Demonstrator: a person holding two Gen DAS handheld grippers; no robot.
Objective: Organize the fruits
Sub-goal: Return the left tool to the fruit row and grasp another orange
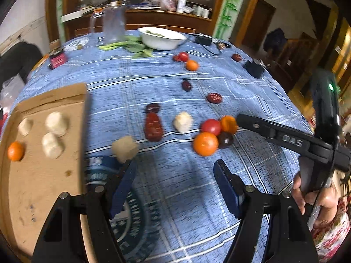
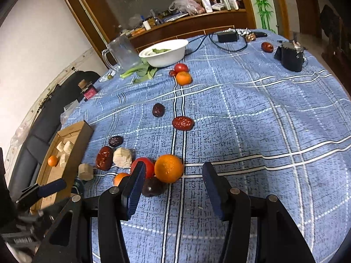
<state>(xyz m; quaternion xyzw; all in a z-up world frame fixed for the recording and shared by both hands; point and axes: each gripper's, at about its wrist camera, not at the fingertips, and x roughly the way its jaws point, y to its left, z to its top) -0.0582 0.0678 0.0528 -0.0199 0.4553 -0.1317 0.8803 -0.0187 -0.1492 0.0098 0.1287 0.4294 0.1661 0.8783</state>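
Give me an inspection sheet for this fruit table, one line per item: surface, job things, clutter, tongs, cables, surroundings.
Surface: blue plaid tablecloth.
Job's things: cardboard tray holds a small orange and three pale chunks; near cluster has a large orange, a tomato, red dates and more pale chunks.
Clutter: white bowl, greens, glass mug, black box.
Tongs: left tongs open; right tongs open, at the large orange.
Cables: black cord by adapter.
Surroundings: cluttered wooden shelf.

A white bowl (image 2: 164, 53) holding greens, a clear mug (image 2: 122, 51) and a black adapter (image 2: 227, 36) sit on the blue plaid tablecloth (image 2: 252, 120).
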